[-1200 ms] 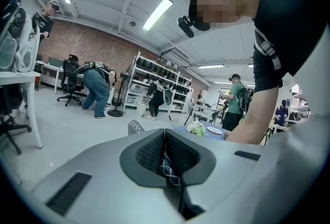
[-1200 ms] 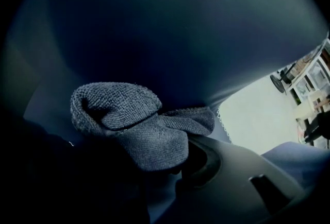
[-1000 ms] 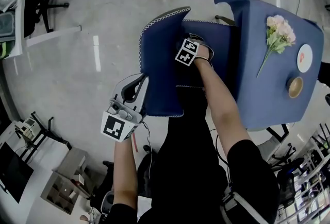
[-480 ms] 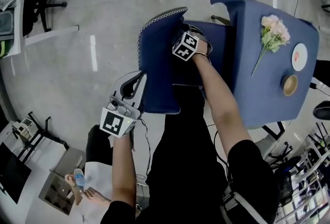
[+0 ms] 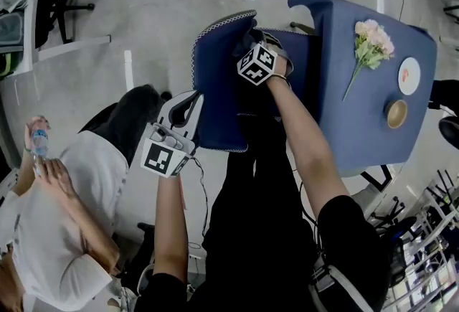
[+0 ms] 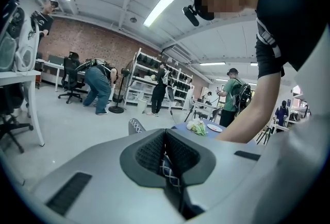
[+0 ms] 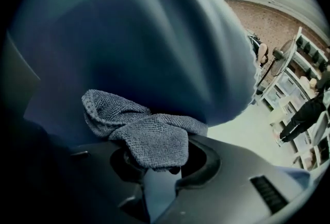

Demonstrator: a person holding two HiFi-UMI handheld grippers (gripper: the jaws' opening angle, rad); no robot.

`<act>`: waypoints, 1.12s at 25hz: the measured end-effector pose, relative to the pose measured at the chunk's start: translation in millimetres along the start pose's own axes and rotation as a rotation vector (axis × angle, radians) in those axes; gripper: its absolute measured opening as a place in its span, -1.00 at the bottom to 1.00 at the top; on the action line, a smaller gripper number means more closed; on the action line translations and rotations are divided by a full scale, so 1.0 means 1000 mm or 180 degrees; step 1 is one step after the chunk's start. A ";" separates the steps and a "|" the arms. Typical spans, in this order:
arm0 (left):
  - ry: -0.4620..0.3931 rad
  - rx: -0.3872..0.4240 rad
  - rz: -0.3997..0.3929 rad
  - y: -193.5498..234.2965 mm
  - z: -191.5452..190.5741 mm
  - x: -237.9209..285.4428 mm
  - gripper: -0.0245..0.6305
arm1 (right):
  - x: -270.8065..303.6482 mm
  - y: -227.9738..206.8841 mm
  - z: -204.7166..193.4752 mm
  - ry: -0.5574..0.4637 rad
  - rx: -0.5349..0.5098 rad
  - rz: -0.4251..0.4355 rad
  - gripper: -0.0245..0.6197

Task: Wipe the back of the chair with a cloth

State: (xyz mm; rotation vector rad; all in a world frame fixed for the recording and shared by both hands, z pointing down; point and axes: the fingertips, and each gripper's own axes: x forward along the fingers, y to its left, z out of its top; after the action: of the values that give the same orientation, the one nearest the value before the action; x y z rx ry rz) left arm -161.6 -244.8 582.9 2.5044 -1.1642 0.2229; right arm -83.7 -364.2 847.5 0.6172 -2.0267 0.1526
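Right tool [image 7: 154, 164] clamped on grey knitted cloth [image 7: 149, 138], cloth pressed against blue upholstered chair back [image 5: 219, 92]. Left tool [image 6: 166, 158] closed, pinching chair back's white-stitched edge.

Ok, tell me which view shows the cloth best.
The right gripper view: the grey cloth fills the foreground, clamped in the right gripper and lying against the blue chair back. In the head view that gripper hides it. The left gripper view shows none of it.
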 end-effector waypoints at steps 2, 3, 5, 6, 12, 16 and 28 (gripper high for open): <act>0.0017 0.0011 0.0000 -0.001 0.000 -0.002 -0.85 | -0.012 0.001 0.008 -0.0056 0.0042 -0.0046 -0.52; 0.0027 0.0009 -0.0003 -0.001 0.000 -0.003 -0.85 | -0.018 0.001 0.012 -0.0086 0.0062 -0.0065 -0.52; 0.0049 -0.0002 -0.0004 -0.002 0.000 -0.004 -0.85 | -0.031 0.003 0.021 -0.0150 0.0094 -0.0090 -0.52; 0.0059 -0.0002 -0.0002 -0.002 0.001 -0.005 -0.85 | -0.037 0.003 0.027 -0.0185 0.0105 -0.0102 -0.52; 0.0107 0.0053 0.0036 -0.005 0.003 -0.002 -0.85 | -0.072 0.002 0.055 -0.0379 0.0152 -0.0200 -0.52; 0.0121 0.0035 0.0037 -0.006 0.005 -0.003 -0.85 | -0.096 0.006 0.076 -0.0490 0.0089 -0.0254 -0.52; 0.0151 0.0042 0.0032 -0.009 0.009 -0.008 -0.85 | -0.147 0.012 0.126 -0.0716 -0.0073 -0.0351 -0.52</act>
State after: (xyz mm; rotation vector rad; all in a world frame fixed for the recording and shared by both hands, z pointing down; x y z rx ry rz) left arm -159.9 -237.1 570.1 2.4913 -1.1603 0.2920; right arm -130.1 -344.8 660.1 0.7580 -2.2002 -0.0065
